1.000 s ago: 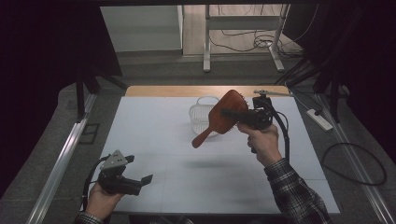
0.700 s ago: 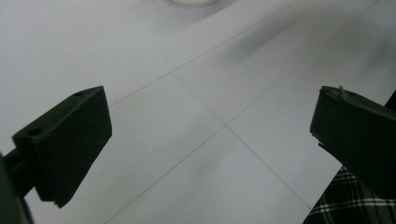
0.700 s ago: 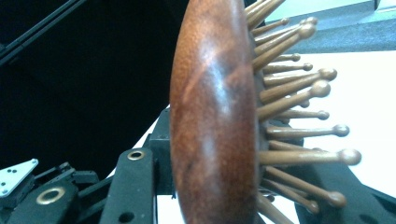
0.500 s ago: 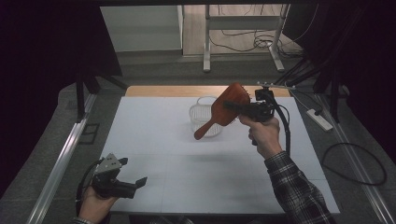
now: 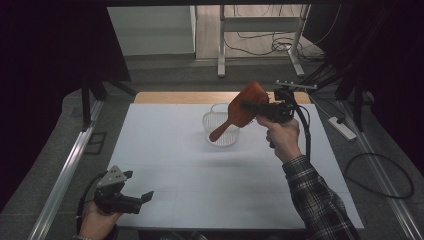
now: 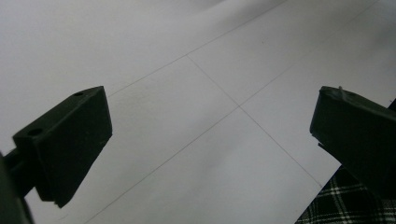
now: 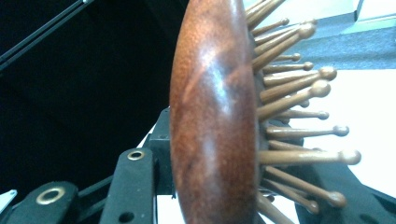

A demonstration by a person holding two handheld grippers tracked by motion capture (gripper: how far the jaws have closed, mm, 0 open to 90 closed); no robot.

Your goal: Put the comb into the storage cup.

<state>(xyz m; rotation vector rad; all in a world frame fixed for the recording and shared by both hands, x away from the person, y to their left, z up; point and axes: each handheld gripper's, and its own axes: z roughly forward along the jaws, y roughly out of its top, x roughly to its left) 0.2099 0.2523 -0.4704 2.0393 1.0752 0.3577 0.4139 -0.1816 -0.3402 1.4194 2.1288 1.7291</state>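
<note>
A white counter (image 5: 165, 150) lies under the fingers; a power strip (image 5: 341, 128) lies on the floor to their right.

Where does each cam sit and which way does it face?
High view: above the near table edge, facing forward and down; both forearms, left gripper, right gripper.
Left gripper view: along open jaws at the white table.
Right gripper view: along jaws clamping the wooden hairbrush.
Shared: hairbrush, table.
</note>
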